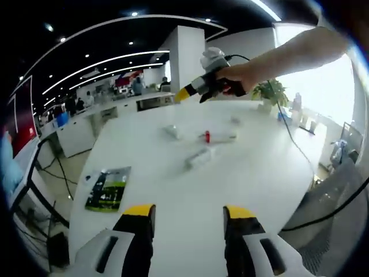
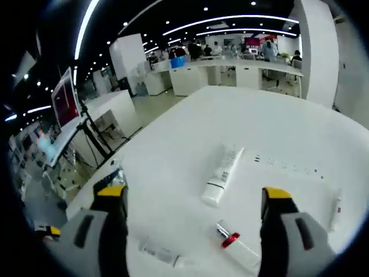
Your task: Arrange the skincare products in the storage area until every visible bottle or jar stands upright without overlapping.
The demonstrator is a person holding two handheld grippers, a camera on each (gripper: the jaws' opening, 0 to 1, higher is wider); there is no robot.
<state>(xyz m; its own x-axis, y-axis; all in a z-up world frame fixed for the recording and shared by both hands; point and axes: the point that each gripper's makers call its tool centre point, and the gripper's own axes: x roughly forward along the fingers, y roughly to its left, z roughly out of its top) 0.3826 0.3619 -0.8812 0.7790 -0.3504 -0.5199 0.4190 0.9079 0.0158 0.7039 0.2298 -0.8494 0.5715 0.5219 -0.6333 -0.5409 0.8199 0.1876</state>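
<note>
Blurred clear bottle (image 2: 158,251) lies flat beside red-capped tube (image 2: 237,245).

An open-plan office or showroom hall is shown. A black ceiling (image 1: 86,40) is crossed by long curved light strips (image 2: 230,18) and dotted with small spotlights. A broad white surface (image 1: 190,190) with a rounded edge is seen in the foreground, and a long white counter (image 2: 230,72) is set further back, where several people are gathered near red signage. A thick white square pillar (image 1: 187,57) is seen rising to the ceiling. A potted green plant (image 1: 270,91) is placed at the far edge of the surface by bright windows. A display screen on a stand (image 2: 66,101) and cables trailing on the floor are seen at one side.
</note>
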